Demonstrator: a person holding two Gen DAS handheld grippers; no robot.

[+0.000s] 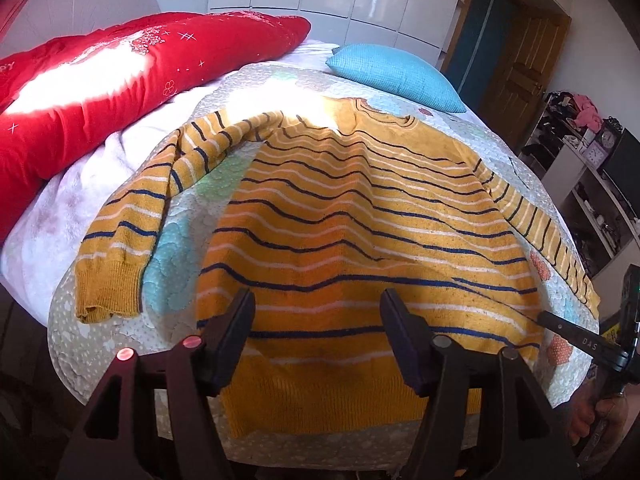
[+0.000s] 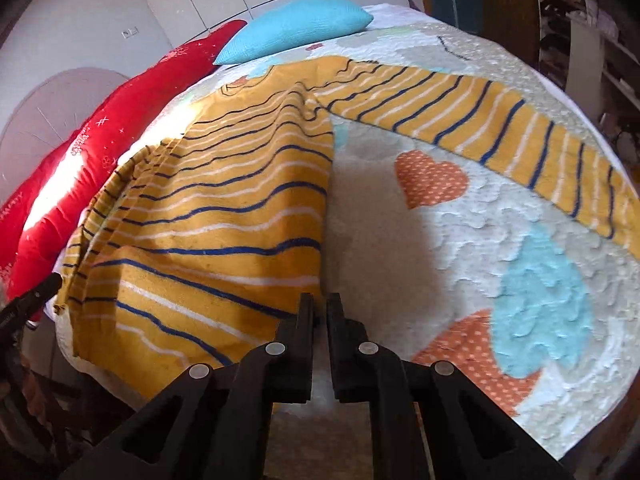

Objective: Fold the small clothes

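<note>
one striped sweater (image 1: 360, 216) lies flat on the bed's quilt (image 2: 460, 240), hem at the near edge, collar toward the blue pillow (image 1: 396, 76), both sleeves spread out to the sides. it looks soft, light and floppy knit, so it should drape and bunch instead of holding a crease; the ribbed hem corners or the cuffs seem the surest places to pinch. the left tongs (image 1: 316, 312) hover spread wide over the middle of the hem, gripping nothing, pointing up the sweater's length. the right tongs (image 2: 320, 308) sit low at the sweater's right side edge near the hem, nearly closed with a thin gap; whether they pinch cloth i cannot tell.
</note>
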